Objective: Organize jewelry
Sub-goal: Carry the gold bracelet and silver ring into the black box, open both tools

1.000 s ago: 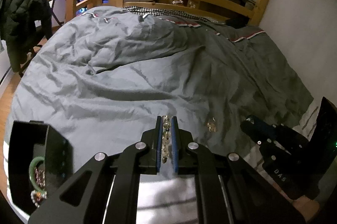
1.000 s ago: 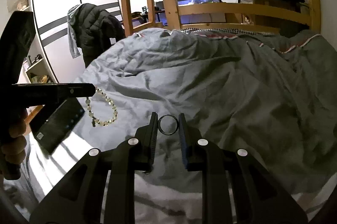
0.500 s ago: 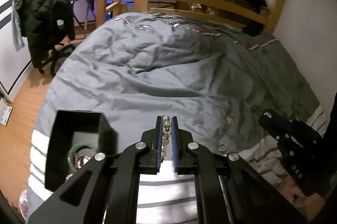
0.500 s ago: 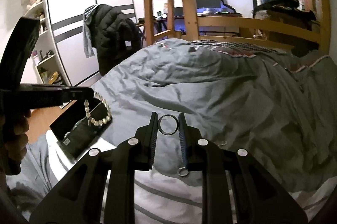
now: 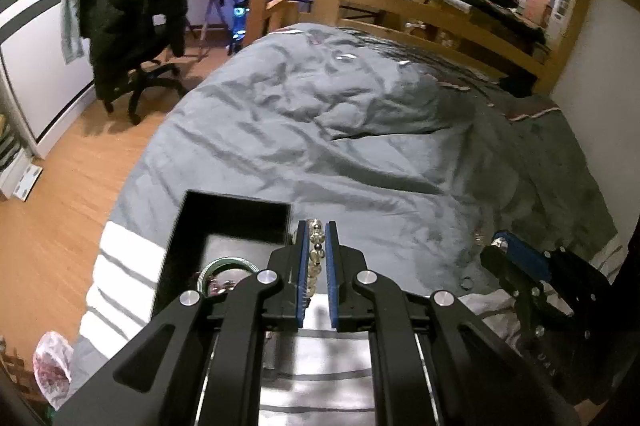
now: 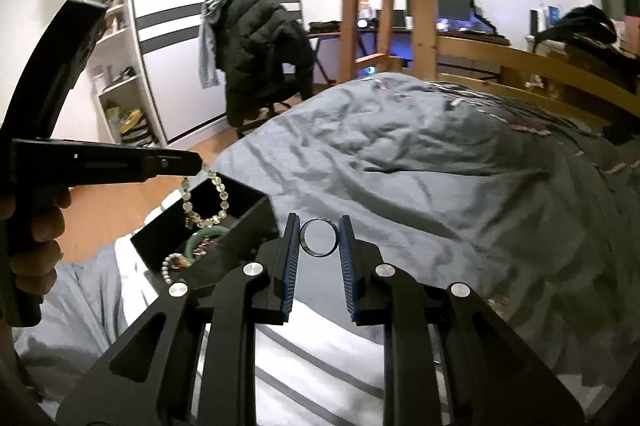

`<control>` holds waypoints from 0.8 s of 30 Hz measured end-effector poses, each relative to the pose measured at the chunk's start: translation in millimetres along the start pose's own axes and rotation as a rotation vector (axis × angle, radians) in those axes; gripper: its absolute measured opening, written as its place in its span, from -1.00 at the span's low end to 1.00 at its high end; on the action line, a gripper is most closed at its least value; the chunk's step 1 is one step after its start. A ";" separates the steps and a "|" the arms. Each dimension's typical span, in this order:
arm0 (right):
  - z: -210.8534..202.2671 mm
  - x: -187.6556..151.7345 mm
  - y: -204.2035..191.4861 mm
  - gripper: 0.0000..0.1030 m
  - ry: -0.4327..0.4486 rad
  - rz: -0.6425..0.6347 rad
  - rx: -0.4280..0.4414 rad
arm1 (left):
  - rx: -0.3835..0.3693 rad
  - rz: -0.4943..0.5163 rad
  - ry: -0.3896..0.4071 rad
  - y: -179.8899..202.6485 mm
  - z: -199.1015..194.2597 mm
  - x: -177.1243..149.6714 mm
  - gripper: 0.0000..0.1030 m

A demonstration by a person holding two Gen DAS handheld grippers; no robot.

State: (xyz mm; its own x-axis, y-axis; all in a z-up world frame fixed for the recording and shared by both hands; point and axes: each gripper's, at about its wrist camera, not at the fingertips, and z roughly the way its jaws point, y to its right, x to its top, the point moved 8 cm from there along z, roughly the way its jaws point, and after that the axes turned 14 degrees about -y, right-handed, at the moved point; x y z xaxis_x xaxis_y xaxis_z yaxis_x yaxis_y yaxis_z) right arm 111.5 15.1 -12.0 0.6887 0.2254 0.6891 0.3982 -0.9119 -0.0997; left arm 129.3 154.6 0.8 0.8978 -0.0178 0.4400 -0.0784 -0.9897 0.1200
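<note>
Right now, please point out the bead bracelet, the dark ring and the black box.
bead bracelet (image 6: 208,201), right wrist view, on the hanging bead loop.
dark ring (image 6: 319,244), right wrist view, on its lower band.
black box (image 5: 236,214), left wrist view, on its far wall.

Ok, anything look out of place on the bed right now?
Yes: a small ring and a gold-coloured piece lie loose on the grey duvet, outside the black box that holds the other jewelry.
</note>
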 end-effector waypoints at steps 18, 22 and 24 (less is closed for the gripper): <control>58.4 13.9 -102.5 -0.60 -0.071 -0.134 0.107 | 0.034 -0.112 -0.048 -69.6 2.6 -8.6 -0.84; 74.0 8.3 -120.3 -0.60 -0.106 -0.158 0.125 | 0.049 -0.132 -0.077 -81.1 10.5 -12.3 -0.84; 79.8 4.7 -126.5 -0.60 -0.120 -0.170 0.130 | 0.049 -0.148 -0.092 -86.4 14.8 -13.9 -0.84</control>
State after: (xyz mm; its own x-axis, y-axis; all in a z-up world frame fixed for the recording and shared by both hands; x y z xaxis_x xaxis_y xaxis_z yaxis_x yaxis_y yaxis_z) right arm 112.6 158.9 -53.5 0.6693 0.4177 0.6145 0.5837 -0.8073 -0.0869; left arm 130.0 238.2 -28.8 0.9341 0.1181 0.3370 0.0769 -0.9881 0.1332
